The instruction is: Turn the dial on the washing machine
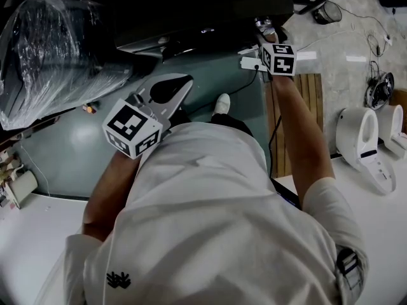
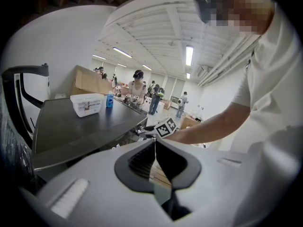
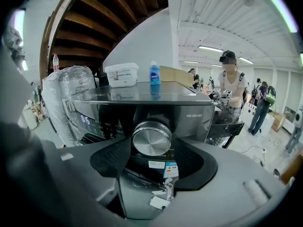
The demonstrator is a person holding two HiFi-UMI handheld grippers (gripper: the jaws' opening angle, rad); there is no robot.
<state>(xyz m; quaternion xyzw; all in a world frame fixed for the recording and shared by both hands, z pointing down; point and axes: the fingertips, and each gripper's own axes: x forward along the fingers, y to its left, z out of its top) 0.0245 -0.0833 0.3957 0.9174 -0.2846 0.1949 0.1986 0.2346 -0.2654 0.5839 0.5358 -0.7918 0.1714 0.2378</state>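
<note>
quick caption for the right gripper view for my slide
Right gripper, jaws open, lined up on the silver dial of the washing machine; blue bottle and white tub on top.

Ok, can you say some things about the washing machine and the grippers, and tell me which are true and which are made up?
1. The right gripper is open, with the silver dial lined up between its jaws. True.
2. The left gripper holds the dial. False: it is shut on nothing, not at the dial.
3. A blue bottle stands on top of the washing machine. True.
4. The white tub sits on the floor. False: it sits on the washing machine, beside the blue bottle.
</note>
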